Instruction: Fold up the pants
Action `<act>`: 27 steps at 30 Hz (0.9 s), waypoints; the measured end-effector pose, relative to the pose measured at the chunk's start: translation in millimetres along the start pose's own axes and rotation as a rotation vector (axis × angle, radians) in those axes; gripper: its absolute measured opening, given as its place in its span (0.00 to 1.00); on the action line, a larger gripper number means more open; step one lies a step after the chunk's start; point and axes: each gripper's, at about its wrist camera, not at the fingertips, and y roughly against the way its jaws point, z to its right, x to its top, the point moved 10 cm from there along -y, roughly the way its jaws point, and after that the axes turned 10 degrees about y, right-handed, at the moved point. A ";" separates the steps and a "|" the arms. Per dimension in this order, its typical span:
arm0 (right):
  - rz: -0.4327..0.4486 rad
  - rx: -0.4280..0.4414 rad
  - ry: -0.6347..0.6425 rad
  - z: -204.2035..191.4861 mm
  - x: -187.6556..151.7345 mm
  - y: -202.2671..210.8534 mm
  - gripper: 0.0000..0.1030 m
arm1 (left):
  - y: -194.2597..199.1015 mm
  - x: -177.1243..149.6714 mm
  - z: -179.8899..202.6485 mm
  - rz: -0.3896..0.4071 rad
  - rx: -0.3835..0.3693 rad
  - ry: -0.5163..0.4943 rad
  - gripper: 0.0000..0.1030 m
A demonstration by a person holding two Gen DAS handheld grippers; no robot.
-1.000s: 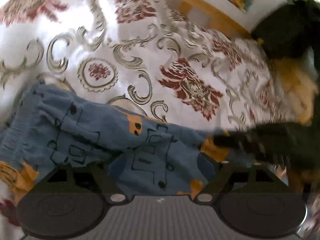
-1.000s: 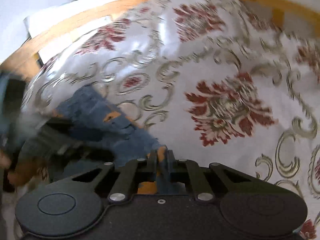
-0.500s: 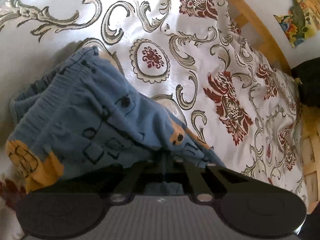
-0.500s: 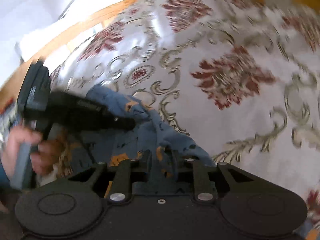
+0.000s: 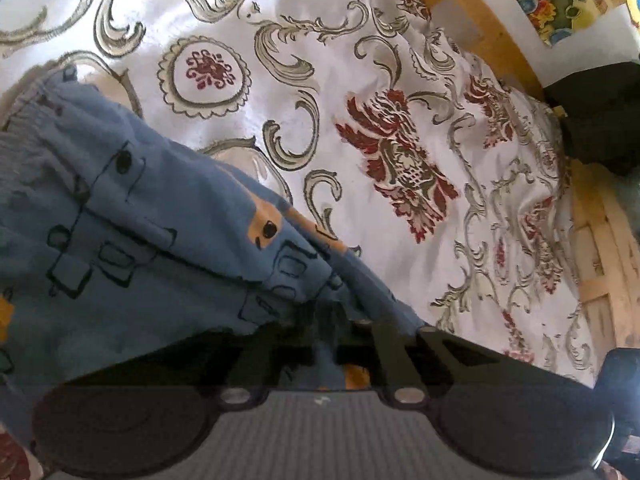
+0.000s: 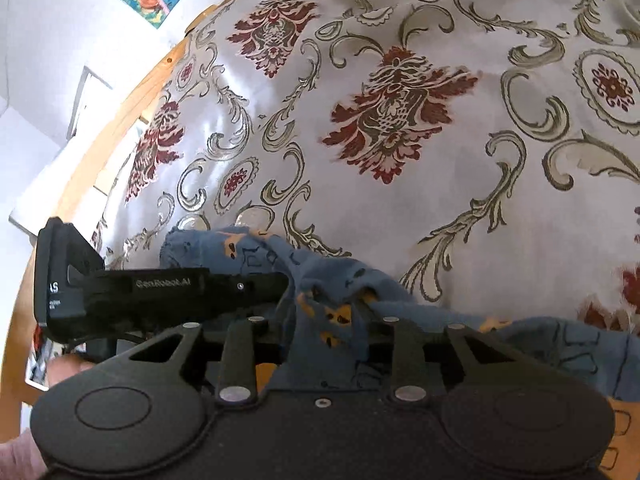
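The pants (image 5: 132, 232), blue with black outline drawings and orange patches, lie on a bedspread (image 5: 360, 92) that is white with red flowers and grey-gold scrolls. In the left wrist view they spread from the ribbed waistband at the bedspread's left edge down to the left gripper (image 5: 326, 320), whose fingers are drawn close together on a bunched fold of the blue cloth; the cloth rises in a ridge from the bedspread to the pinch. In the right wrist view the right gripper (image 6: 326, 320) is likewise closed on a gathered peak of the pants (image 6: 560, 344), with the cloth trailing off to the right along the bedspread (image 6: 460, 152). The left gripper shows here from the side as a long black bar (image 6: 168, 286), its tip buried in the same cloth just beside the right gripper's pinch, and a hand (image 6: 66, 368) holds its rear end. A wooden bed frame (image 6: 132, 100) edges the bedspread on the left, with a white wall behind it.
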 end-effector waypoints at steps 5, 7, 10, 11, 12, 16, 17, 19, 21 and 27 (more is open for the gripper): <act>-0.003 0.060 -0.134 2.1 6.8 -2.6 0.52 | 4.9 -1.8 -9.6 0.005 0.007 0.024 0.00; -0.022 0.084 -0.213 4.3 11.3 -9.7 0.55 | 4.8 -1.6 -13.9 -0.001 0.002 0.040 0.00; -0.053 0.076 -0.311 9.5 17.5 -24.1 0.50 | 4.6 -1.1 -16.1 -0.005 -0.003 0.041 0.00; -0.071 0.049 -0.331 12.0 18.0 -28.8 0.32 | 4.4 -1.0 -16.0 -0.004 -0.002 0.035 0.00; -0.081 0.020 -0.339 14.6 18.3 -31.8 0.08 | 4.3 -1.1 -15.9 -0.002 0.001 0.026 0.02; 0.004 -0.007 -0.308 20.1 41.1 -21.3 0.03 | 7.8 -2.6 -14.0 0.018 0.020 -0.031 0.02; 0.035 -0.016 -0.267 19.5 52.7 -15.9 0.03 | 9.1 -2.7 -13.8 0.023 0.025 -0.041 0.03; 0.046 -0.041 -0.209 21.6 66.5 -17.3 0.03 | 10.6 -2.4 -14.5 0.026 0.026 -0.039 0.03; 0.015 -0.081 -0.165 29.4 70.0 -33.2 0.03 | 12.1 -1.2 -17.7 0.024 0.026 -0.034 0.03; -0.041 0.002 -0.242 59.1 68.9 -44.3 0.35 | 48.5 4.6 -40.0 0.067 0.136 -0.151 0.03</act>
